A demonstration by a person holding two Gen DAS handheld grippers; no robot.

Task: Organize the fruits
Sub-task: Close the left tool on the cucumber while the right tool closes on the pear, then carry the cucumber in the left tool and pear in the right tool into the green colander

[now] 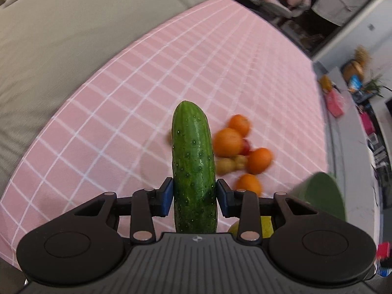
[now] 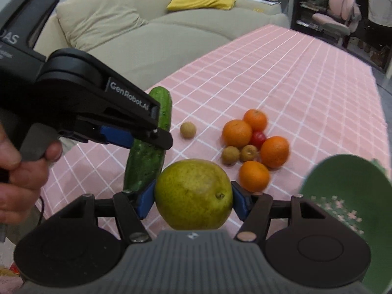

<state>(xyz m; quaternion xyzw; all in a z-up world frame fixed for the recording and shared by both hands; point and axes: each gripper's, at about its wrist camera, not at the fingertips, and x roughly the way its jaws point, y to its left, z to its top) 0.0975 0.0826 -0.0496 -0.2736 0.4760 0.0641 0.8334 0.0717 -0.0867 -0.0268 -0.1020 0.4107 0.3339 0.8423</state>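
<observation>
My left gripper (image 1: 194, 197) is shut on a green cucumber (image 1: 193, 161) and holds it above the pink checked tablecloth (image 1: 147, 78). It also shows in the right wrist view (image 2: 152, 134), gripping the cucumber (image 2: 147, 156) at the left. My right gripper (image 2: 193, 199) is shut on a yellow-green pear (image 2: 193, 193), held above the cloth. A cluster of oranges (image 2: 237, 132), a red tomato (image 2: 258, 139) and small brown fruits (image 2: 230, 155) lies on the cloth ahead. One brown fruit (image 2: 188, 129) lies apart to the left. The cluster shows in the left wrist view (image 1: 228, 141).
A green bowl (image 2: 348, 196) sits at the right, close to the right gripper; it shows in the left wrist view (image 1: 318, 196). A beige sofa (image 2: 137, 31) lies beyond the table's left edge. A pink chair (image 2: 340, 12) and shelves stand at the back.
</observation>
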